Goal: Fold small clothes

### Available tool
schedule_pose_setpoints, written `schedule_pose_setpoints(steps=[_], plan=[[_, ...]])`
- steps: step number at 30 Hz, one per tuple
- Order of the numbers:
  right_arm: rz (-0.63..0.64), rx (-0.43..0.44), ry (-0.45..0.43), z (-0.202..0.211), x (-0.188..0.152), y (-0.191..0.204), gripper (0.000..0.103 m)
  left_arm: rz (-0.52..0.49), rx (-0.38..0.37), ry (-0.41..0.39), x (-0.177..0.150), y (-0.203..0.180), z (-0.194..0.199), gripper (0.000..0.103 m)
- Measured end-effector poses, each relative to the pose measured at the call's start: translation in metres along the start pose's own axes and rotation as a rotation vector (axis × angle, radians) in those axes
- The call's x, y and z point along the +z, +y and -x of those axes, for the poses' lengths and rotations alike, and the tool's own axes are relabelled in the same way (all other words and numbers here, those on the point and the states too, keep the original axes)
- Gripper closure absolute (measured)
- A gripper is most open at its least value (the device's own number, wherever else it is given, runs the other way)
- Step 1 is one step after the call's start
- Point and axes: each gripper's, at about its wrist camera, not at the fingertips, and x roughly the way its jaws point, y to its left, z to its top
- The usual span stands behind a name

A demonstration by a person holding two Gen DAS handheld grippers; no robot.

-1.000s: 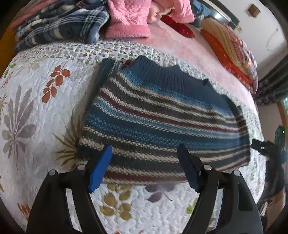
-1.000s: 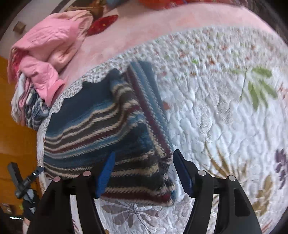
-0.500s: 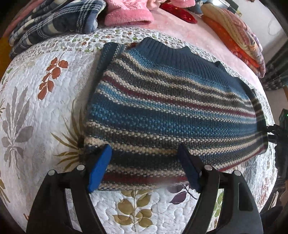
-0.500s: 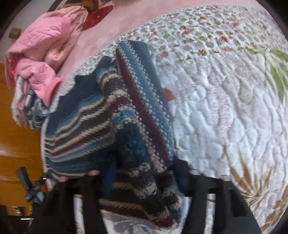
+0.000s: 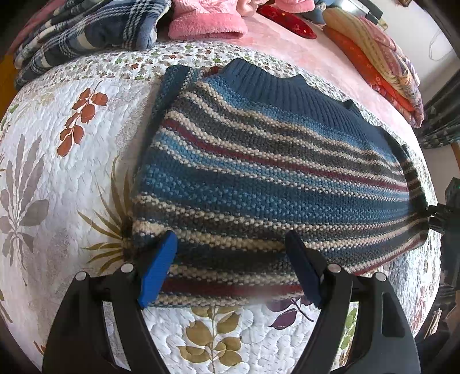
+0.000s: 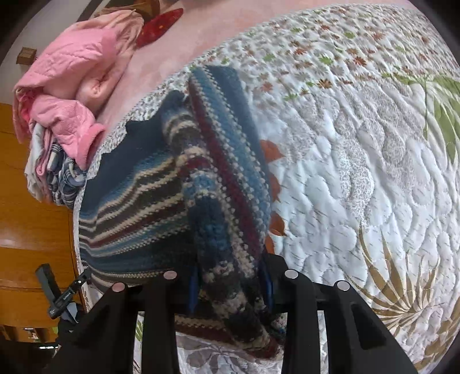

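Left hand-held gripper [image 5: 230,264]: low at the bottom of the left wrist view, aimed forward over the bed; its two blue fingers [image 5: 157,270] are spread wide apart with nothing between them but the knit below.
Right hand-held gripper [image 6: 230,284]: at the bottom centre of the right wrist view, its blue fingers drawn in against a bunched fold of knit, clamping it from both sides.
Striped knitted sweater in blue, grey, cream and dark red [image 5: 258,178]: spread flat across the middle of the left wrist view, dark blue ribbed collar toward the upper edge, hem at the bottom between and just under the left fingers. In the right wrist view [image 6: 161,201] one side is gathered into a thick roll that runs from the centre down into the right jaws.
White quilted bedspread with leaf prints [image 5: 57,172]: under the sweater, filling the left and bottom of the left wrist view and the right half of the right wrist view.
Pile of pink and plaid clothes [image 5: 120,26]: along the top left of the left wrist view, well apart from the sweater; upper left in the right wrist view.
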Motion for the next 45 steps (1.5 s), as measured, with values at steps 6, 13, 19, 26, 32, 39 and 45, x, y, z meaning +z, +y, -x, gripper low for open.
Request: schedule_pose_setpoints(steps=[6,13,19,26,32,39,45], plan=[[0.01,-0.02,-0.002,-0.003,-0.001,0.001,0.069,0.009,-0.006,0.003,0.001,0.002,-0.001,0.026],[0.005,-0.028,-0.007,-0.003,0.0,0.01,0.069,0.042,-0.035,-0.01,0.004,0.003,0.004,0.026],[0.084,0.031,-0.038,0.018,0.001,0.05,0.072,0.039,-0.067,-0.031,0.006,-0.004,0.013,0.026],[0.277,-0.015,-0.053,0.024,-0.011,0.12,0.073,0.062,-0.105,-0.042,0.011,-0.004,0.021,0.026],[0.427,-0.016,-0.037,0.017,-0.022,0.196,0.074,0.119,-0.13,-0.056,0.015,0.006,0.028,0.026],[0.611,-0.12,0.053,-0.027,-0.047,0.274,0.074,0.156,-0.137,-0.071,0.019,0.015,0.033,0.026],[0.616,-0.189,0.099,-0.075,-0.064,0.291,0.074,0.176,-0.151,-0.087,0.021,0.019,0.04,0.026]])
